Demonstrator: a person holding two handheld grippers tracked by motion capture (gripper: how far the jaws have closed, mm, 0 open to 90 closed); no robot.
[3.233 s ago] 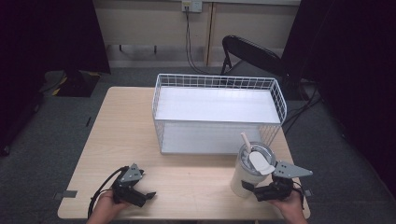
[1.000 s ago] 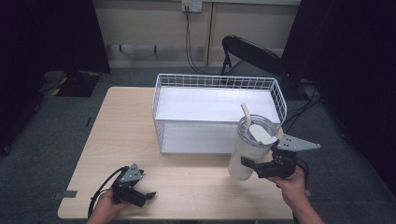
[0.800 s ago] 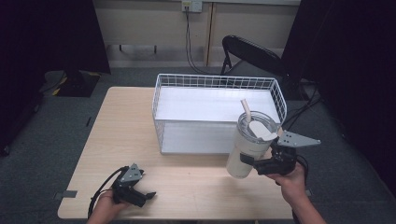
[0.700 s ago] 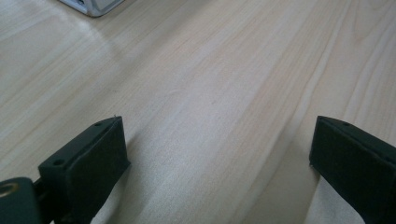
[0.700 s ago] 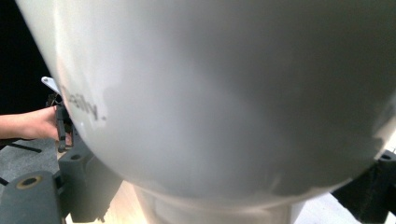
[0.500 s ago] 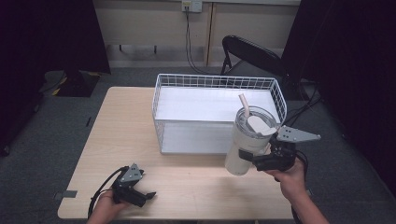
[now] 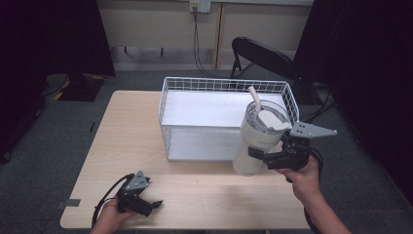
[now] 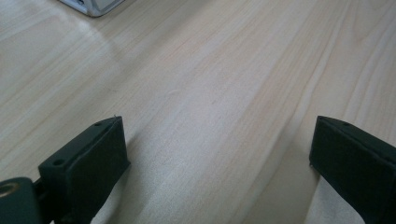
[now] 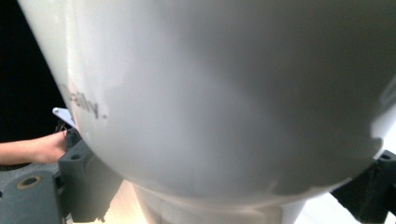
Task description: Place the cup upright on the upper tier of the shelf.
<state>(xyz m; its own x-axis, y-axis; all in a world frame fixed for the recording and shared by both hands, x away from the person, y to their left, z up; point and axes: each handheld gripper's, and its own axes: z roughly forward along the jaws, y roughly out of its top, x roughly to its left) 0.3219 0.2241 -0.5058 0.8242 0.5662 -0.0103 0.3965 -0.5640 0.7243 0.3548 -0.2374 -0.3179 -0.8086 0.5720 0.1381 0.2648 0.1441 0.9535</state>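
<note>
A tall white tumbler (image 7: 256, 139) with a lid and a pale straw hangs in the air at the front right corner of the white wire basket (image 7: 168, 117). My right gripper (image 7: 265, 157) is shut on the tumbler, gripping its lower body from the right. Up close, the tumbler (image 9: 224, 93) bulges wide between the two black jaws. Near the table's front left edge my left gripper (image 7: 155, 204) rests low, open, with bare wood between its fingers (image 8: 88, 158).
The wire basket has a white floor and stands at the back middle of the wooden table (image 7: 122, 131). A dark folding chair (image 7: 263, 56) stands behind the table. A cable trails from the left gripper toward the front edge.
My right gripper has lifted the tumbler off the table and carried it up and forward to the basket's front right corner. The left gripper has stayed still.
</note>
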